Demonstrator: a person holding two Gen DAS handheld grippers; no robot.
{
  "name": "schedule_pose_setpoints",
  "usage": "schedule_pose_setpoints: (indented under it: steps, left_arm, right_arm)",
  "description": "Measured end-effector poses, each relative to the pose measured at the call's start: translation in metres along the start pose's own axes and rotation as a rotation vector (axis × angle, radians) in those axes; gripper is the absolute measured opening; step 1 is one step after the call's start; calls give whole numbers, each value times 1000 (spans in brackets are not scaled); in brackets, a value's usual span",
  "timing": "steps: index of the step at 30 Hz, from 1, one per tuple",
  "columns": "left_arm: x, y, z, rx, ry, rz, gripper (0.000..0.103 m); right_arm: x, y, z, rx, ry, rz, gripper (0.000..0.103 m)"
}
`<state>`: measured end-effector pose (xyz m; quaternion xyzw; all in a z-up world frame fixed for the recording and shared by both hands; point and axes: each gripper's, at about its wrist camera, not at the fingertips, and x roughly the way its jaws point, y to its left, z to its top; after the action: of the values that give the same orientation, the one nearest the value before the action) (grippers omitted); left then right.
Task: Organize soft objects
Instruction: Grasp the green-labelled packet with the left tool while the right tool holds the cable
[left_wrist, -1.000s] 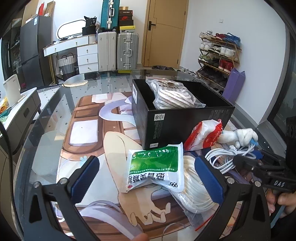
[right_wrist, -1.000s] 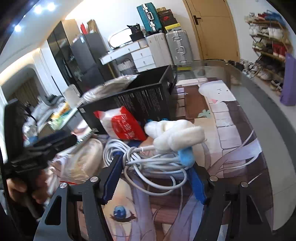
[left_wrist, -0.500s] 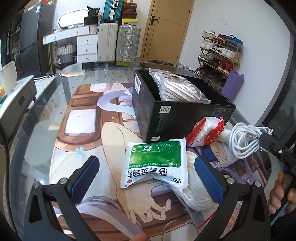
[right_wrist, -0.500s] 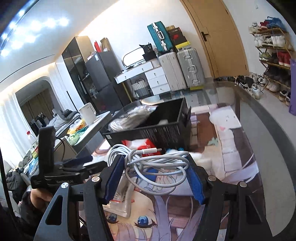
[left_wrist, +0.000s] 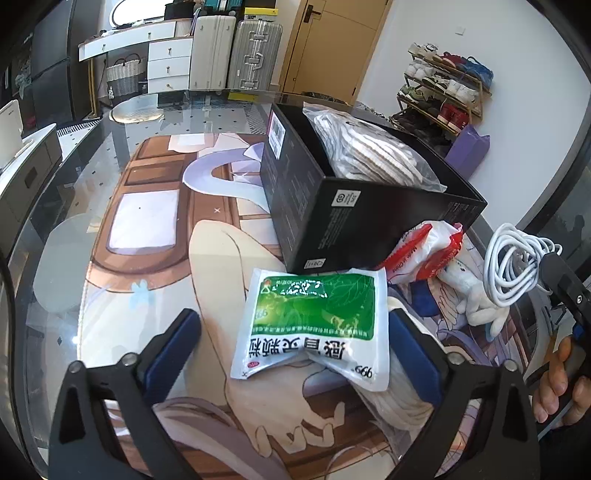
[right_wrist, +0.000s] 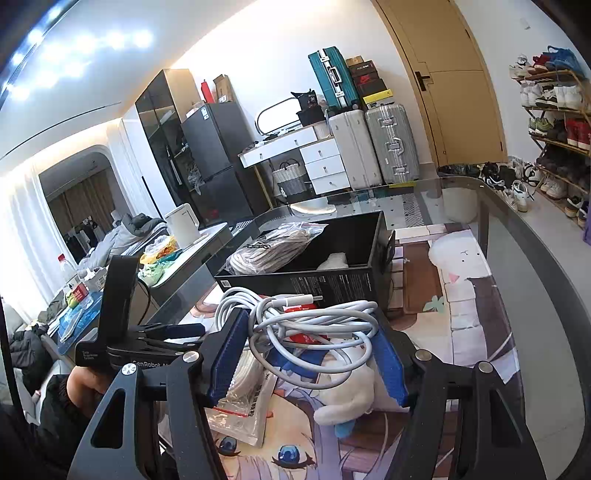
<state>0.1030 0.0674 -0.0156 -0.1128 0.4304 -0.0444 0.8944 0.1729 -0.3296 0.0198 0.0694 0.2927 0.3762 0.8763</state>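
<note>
"999" on green sachet (left_wrist: 314, 321) (upside down)

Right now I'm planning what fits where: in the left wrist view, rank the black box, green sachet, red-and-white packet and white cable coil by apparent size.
1. black box
2. green sachet
3. red-and-white packet and white cable coil: look alike, unranked.

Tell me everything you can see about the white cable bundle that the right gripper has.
The white cable bundle is a smooth, rubbery-looking cord wound into loose, untidy loops, with one straight plug end sticking out on top. It is clamped between the blue pads of the right gripper and held in the air near the black box, above the white plush toy and the red and white packet on the table. In the left wrist view it hangs off the gripper as a dangling coil. Nothing else touches it.
</note>
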Motion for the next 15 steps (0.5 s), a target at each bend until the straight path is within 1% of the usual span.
schedule_pose_setpoints:
  steps: [2, 3, 4, 5, 6, 7, 10, 12, 15]
  left_arm:
    - [0, -1, 1, 18, -2, 17, 85]
    - [-1, -2, 1, 28, -6, 30, 73]
    - [-2, -2, 1, 24, -7, 28, 68]
    - [-3, -2, 2, 21, -7, 26, 66]
    - [-4, -2, 1, 24, -10, 23, 61]
    - [-6, -2, 1, 25, -16, 19, 53]
    - [-8, -2, 0, 21, -25, 25, 46]
    - [-11, -3, -2, 24, -37, 32, 44]
    - [-18, -7, -4, 40, -54, 37, 43]
  right_arm:
    - [0, -1, 0, 5, -4, 3, 65]
    - [-1, 0, -1, 6, -4, 5, 65]
    - [-1, -1, -1, 6, -4, 6, 65]
    - [-1, 0, -2, 8, -3, 9, 65]
    - [-1, -1, -2, 8, -1, 11, 65]
    - [0, 0, -2, 7, 0, 10, 65]
    - [0, -2, -2, 9, 2, 13, 65]
    - [-1, -2, -2, 11, 0, 14, 65]
    - [-1, -3, 0, 13, -6, 9, 65]
